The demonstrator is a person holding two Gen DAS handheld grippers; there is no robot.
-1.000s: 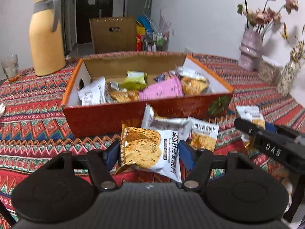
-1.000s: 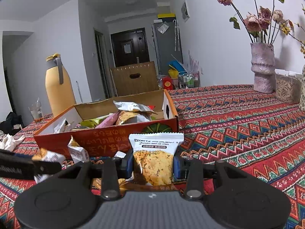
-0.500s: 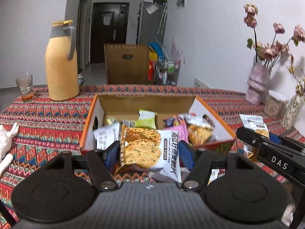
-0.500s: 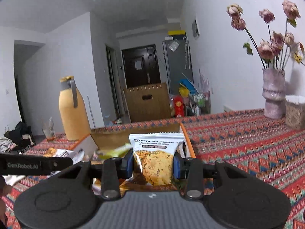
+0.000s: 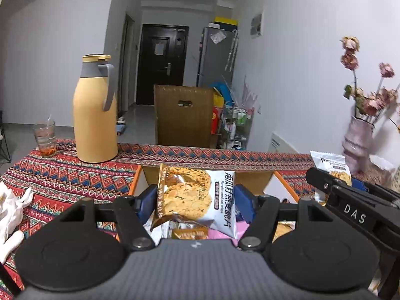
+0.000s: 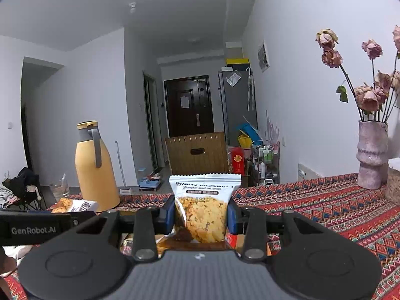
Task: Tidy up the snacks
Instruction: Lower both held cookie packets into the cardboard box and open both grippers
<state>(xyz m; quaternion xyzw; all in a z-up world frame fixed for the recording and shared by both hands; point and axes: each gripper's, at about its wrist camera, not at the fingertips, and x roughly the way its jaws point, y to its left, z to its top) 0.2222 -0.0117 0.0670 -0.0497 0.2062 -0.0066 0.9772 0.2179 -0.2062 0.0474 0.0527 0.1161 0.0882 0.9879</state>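
My left gripper (image 5: 196, 201) is shut on a white and gold oat crisp packet (image 5: 197, 197), held sideways above the open orange snack box (image 5: 136, 182). Several snack packets (image 5: 190, 233) lie in the box under it. My right gripper (image 6: 201, 215) is shut on a second oat crisp packet (image 6: 203, 212), held upright above the box (image 6: 233, 241). The right gripper also shows in the left wrist view (image 5: 350, 202), with its packet (image 5: 330, 163). The left gripper shows in the right wrist view (image 6: 37, 225) at the left.
A yellow thermos jug (image 5: 95, 115) and a glass (image 5: 45, 138) stand at the table's far left. A pink vase with dried flowers (image 6: 371, 153) stands at the right. A brown chair (image 5: 183, 118) is behind the table. A white cloth (image 5: 11, 212) lies at the left.
Both grippers have risen with their packets and moved forward over the box. The box has dropped low in both views and is mostly hidden behind the grippers.
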